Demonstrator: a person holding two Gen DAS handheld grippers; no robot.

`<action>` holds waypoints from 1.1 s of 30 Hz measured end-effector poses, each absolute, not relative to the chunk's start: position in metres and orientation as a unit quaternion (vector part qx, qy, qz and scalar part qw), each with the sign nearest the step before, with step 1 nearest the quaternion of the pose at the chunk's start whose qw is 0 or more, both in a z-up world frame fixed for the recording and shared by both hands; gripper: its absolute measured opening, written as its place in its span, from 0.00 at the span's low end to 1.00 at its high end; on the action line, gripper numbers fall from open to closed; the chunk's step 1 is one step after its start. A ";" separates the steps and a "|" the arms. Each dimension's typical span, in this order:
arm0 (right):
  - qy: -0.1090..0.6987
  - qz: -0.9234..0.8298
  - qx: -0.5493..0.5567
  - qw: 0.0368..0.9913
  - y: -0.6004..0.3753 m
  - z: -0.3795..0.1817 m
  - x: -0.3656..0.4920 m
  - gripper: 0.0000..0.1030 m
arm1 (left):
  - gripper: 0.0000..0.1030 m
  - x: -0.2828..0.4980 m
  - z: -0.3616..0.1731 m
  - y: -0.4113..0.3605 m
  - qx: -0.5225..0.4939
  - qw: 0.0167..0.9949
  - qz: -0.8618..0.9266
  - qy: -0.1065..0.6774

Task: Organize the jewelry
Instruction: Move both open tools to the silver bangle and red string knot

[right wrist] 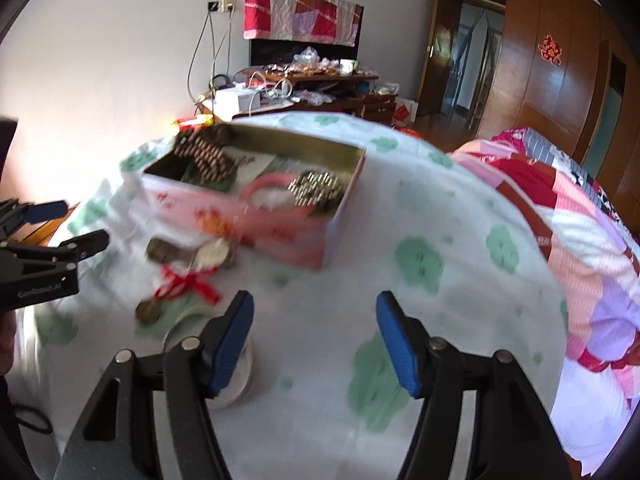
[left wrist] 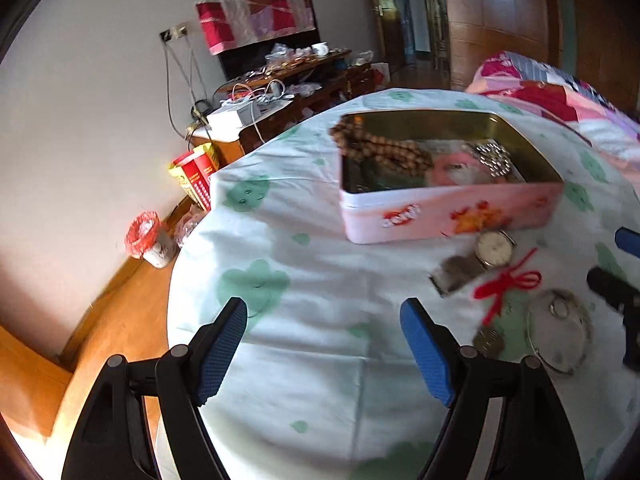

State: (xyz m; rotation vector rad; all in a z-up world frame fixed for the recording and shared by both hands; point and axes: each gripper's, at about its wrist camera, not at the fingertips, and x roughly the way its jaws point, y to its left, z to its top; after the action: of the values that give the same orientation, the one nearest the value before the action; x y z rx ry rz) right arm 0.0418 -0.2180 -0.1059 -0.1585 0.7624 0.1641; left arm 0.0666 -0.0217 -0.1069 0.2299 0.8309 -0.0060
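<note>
In the left wrist view, the left gripper [left wrist: 324, 344] fills the lower frame with its blue pads spread wide and nothing between them, pitched down over the flowered tablecloth [left wrist: 304, 360]. The pink tin [left wrist: 448, 216] sits open at upper centre, already holding a coil of wooden beads [left wrist: 384, 148] and a metal-link watch band [left wrist: 496, 160]. Just below the tin, at centre right, lie a wristwatch [left wrist: 480, 256], a red knotted cord [left wrist: 508, 284] with a small medallion [left wrist: 489, 340] at its end, and a thin wire bangle [left wrist: 560, 332]. The watch is probably the heaviest and stiffest piece; its case looks the safest place to pinch, since the band would flop. The cord is limp and light, best taken at the knot. The bangle is thin and lies flat, so it will likely be slippery to lift.

In the right wrist view, the right gripper [right wrist: 316, 340] occupies the lower centre, its pads apart and empty, angled down at bare cloth. The tin is at centre left and the loose pieces at lower left, blurred. The left gripper's black fingers reach in from the left edge, near the watch.
</note>
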 end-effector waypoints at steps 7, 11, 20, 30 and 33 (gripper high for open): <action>0.384 0.119 -0.064 0.913 -0.203 -0.112 0.026 0.74 | 0.77 0.059 -0.117 -0.022 0.115 0.901 0.005 0.419; 0.388 0.141 -0.076 0.908 -0.189 -0.113 0.027 0.79 | 0.77 0.059 -0.124 -0.012 0.105 0.897 0.020 0.430; 0.430 0.155 -0.092 0.885 -0.172 -0.135 0.034 0.73 | 0.77 0.060 -0.124 -0.006 0.079 0.897 0.013 0.434; 0.383 0.144 -0.079 0.909 -0.181 -0.118 0.020 0.64 | 0.77 0.059 -0.113 -0.026 0.076 0.901 -0.017 0.426; 0.367 0.120 -0.071 0.920 -0.194 -0.109 0.020 0.64 | 0.77 0.062 -0.111 -0.039 0.081 0.901 -0.030 0.426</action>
State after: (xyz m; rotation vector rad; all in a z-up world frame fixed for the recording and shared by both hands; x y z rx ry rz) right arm 0.0203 -0.1937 -0.1093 -0.1463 0.7532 0.2459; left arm 0.0623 -0.0391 -0.1113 0.1667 0.8807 -0.0613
